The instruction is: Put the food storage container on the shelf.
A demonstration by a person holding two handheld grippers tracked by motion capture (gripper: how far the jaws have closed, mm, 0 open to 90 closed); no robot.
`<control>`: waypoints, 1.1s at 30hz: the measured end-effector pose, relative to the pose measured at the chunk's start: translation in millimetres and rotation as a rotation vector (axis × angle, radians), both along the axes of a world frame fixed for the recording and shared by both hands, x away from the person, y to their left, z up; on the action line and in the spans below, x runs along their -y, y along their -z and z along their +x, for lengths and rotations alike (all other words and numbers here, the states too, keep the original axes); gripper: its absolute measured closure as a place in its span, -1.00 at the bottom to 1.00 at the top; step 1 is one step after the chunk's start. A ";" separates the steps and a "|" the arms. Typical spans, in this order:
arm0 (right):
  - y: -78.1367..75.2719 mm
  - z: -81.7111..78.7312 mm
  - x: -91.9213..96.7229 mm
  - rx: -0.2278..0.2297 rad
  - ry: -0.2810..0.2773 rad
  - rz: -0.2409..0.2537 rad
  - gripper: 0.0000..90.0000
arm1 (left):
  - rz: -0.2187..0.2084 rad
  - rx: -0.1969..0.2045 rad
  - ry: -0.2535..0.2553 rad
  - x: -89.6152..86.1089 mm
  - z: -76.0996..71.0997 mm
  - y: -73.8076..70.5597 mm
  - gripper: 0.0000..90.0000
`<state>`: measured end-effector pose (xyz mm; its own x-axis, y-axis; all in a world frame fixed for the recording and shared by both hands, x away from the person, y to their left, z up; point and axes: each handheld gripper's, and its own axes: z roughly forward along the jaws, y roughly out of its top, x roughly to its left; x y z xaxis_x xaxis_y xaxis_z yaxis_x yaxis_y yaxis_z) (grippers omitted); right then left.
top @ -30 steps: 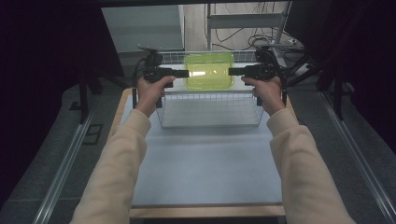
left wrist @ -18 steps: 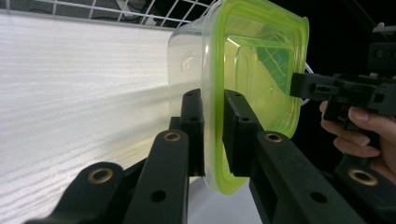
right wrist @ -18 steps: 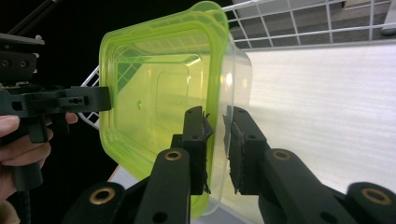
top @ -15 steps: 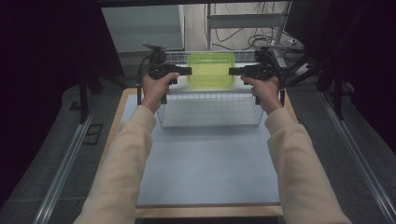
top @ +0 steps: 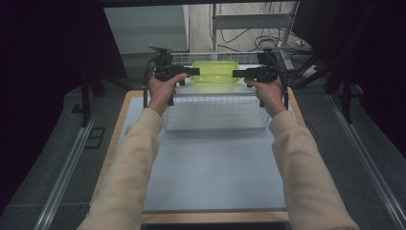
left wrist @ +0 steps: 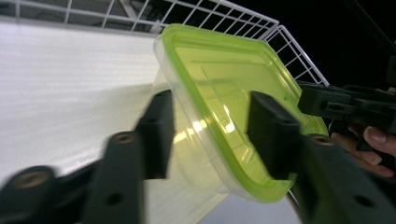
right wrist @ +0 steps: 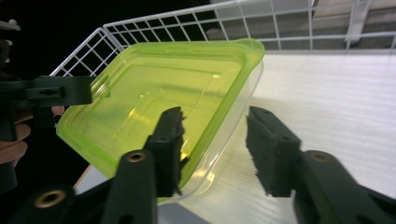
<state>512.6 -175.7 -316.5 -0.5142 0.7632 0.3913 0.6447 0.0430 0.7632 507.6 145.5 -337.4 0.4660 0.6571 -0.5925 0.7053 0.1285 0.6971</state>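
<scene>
1. Dark room, wooden bench (top: pixel 115 143) with a pale blue-grey mat (top: pixel 210 167) on top.
2. Near edge: two cream sleeves (top: pixel 129 167) reach forward from the bottom of the high view.
3. Mid-bench: white wire basket (top: pixel 215 112), white liner inside.
4. Far end of basket: clear container with green lid (top: pixel 215 71), resting inside the basket on the liner.
5. Left gripper (left wrist: pixel 210 130): fingers just been opening, now apart, straddling container's end, not pressing.
6. Right gripper (right wrist: pixel 212 149): fingers just been opening, apart, container's edge between them, loose.
7. Behind: cables, shelf legs.
</scene>
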 end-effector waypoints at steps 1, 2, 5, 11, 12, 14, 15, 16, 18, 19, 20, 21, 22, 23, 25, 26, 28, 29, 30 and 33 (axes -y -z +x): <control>-0.2 -0.7 -0.5 0.012 0.003 -0.003 0.13 | 0.001 0.002 0.004 0.8 0.0 0.0 -0.12; -0.7 -1.6 -0.9 0.020 0.004 -0.007 0.06 | 0.005 0.007 0.004 1.4 -0.7 -0.5 -0.22; -3.9 -6.6 -1.0 0.050 0.005 0.001 -0.08 | 0.020 0.043 -0.015 1.0 -4.8 -4.1 -0.40; -12.2 -21.9 3.1 0.120 -0.020 0.013 -0.25 | 0.044 0.109 -0.003 -7.7 -23.6 -17.4 -0.59; -12.5 -25.5 4.3 0.129 -0.030 0.019 -0.26 | 0.046 0.119 -0.002 -9.2 -28.5 -18.6 -0.60; -12.6 -33.9 7.7 0.150 -0.050 0.020 -0.28 | 0.049 0.137 0.007 -12.5 -40.2 -19.7 -0.61; -11.6 -38.9 9.8 0.160 -0.065 0.020 -0.28 | 0.045 0.143 0.010 -13.7 -44.5 -19.4 -0.61; -10.8 -41.8 11.1 0.166 -0.072 0.017 -0.29 | 0.039 0.148 0.007 -14.6 -50.2 -19.0 -0.60; -8.4 -50.7 14.3 0.182 -0.091 0.017 -0.29 | 0.044 0.163 0.014 -17.3 -62.0 -17.8 -0.60; -6.6 -54.9 16.2 0.194 -0.103 0.014 -0.29 | 0.040 0.167 0.014 -18.1 -68.4 -16.8 -0.60; -4.7 -59.5 17.7 0.200 -0.115 0.016 -0.30 | 0.041 0.171 0.023 -19.2 -74.9 -15.6 -0.59; -2.2 -63.8 19.0 0.204 -0.127 0.015 -0.31 | 0.037 0.175 0.031 -19.7 -81.1 -13.8 -0.59; 0.7 -68.0 20.3 0.204 -0.138 0.014 -0.32 | 0.035 0.171 0.035 -20.2 -87.6 -11.6 -0.59; 3.8 -72.4 21.4 0.205 -0.148 0.013 -0.32 | 0.026 0.171 0.038 -20.7 -92.7 -9.6 -0.59; 11.4 -82.5 23.9 0.210 -0.168 0.010 -0.34 | 0.024 0.184 0.044 -21.4 -108.3 -3.7 -0.58; 14.2 -86.0 25.0 0.217 -0.175 0.008 -0.34 | 0.023 0.192 0.045 -21.5 -115.5 -0.4 -0.58; 21.6 -95.8 27.9 0.227 -0.196 0.005 -0.36 | 0.027 0.196 0.065 -21.0 -129.0 7.4 -0.57; 25.7 -100.6 29.4 0.235 -0.206 0.007 -0.38 | 0.038 0.199 0.070 -20.4 -135.2 11.9 -0.57; 29.4 -105.5 30.9 0.235 -0.214 0.008 -0.39 | 0.047 0.199 0.072 -19.9 -141.1 16.6 -0.57; 40.7 -118.8 36.1 0.246 -0.235 0.016 -0.42 | 0.059 0.196 0.089 -18.4 -157.2 31.6 -0.56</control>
<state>393.8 -211.8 -357.2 -0.7562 0.6072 0.2440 0.4146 0.1560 0.8965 350.4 163.9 -369.1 0.6262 0.6390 -0.4467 0.5621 0.0271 0.8266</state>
